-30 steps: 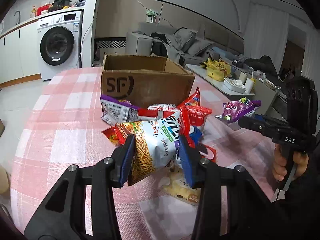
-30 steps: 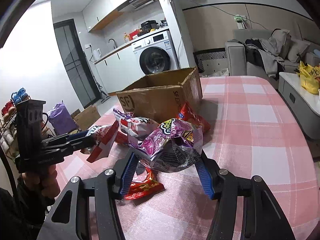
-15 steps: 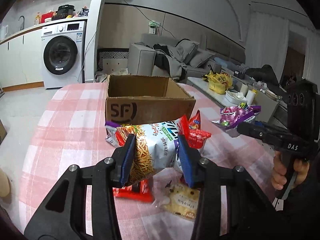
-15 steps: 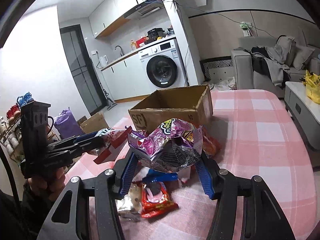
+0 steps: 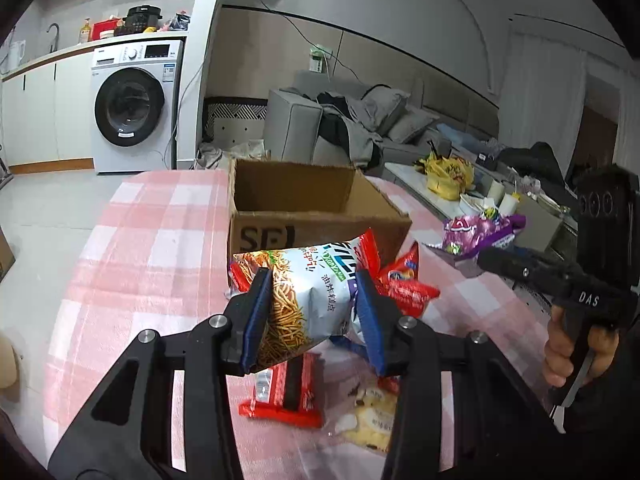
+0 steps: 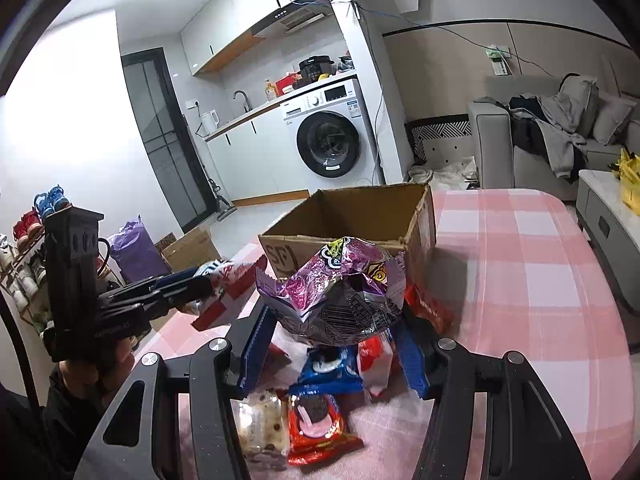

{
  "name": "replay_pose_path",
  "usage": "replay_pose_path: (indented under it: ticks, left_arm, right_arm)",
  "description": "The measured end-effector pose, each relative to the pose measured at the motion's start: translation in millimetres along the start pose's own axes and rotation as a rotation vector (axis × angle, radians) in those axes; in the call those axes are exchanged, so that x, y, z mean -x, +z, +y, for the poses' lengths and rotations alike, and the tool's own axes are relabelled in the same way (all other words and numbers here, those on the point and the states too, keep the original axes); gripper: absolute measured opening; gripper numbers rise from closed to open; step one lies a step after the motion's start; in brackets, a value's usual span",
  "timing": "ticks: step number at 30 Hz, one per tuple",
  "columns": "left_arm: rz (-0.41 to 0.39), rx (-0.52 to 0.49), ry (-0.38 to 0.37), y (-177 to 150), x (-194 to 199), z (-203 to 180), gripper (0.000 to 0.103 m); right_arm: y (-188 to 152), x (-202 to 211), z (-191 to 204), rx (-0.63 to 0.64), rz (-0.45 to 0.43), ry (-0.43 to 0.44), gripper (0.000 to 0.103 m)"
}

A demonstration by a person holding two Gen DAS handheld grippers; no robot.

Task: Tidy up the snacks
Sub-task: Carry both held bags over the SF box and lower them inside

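Over checked cloth [image 5: 168, 240]: left gripper [image 5: 314, 312] pinched puffy noodle bag [image 5: 308, 300], right gripper [image 6: 334, 340] clamped crumpled purple bag [image 6: 340, 296]; open box [image 5: 304, 216] stood just ahead, clear above.

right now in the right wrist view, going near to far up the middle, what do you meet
red cookie packet lying on the tablecloth → blue cookie packet → crumpled purple snack bag clamped in the right gripper → open brown cardboard box → white front-loading washing machine

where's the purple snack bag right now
The purple snack bag is clamped in the right gripper, held above the table just in front of the open cardboard box; in the left wrist view it's at the right.
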State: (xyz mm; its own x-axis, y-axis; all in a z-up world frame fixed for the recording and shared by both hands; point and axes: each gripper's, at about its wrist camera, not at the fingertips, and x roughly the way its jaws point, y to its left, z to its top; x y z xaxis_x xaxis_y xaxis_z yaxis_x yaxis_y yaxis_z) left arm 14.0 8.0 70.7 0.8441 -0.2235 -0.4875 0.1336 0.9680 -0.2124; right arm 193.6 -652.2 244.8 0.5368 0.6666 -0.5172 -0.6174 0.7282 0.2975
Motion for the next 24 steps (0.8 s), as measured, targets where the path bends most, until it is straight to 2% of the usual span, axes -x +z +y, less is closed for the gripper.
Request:
replay_pose_path:
  ticks: [12,24]
  left_arm:
    - [-0.064,0.005,0.005,45.8,-14.7,6.4,0.039]
    - [-0.085,-0.013,0.019,89.6,-67.7,15.7,0.039]
  right_arm:
    - [33.7,-22.9,-4.4,-0.019,-0.021,-0.007,0.057]
    - [64.6,-68.9,-13.4,-0.032,-0.015,-0.031,0.057]
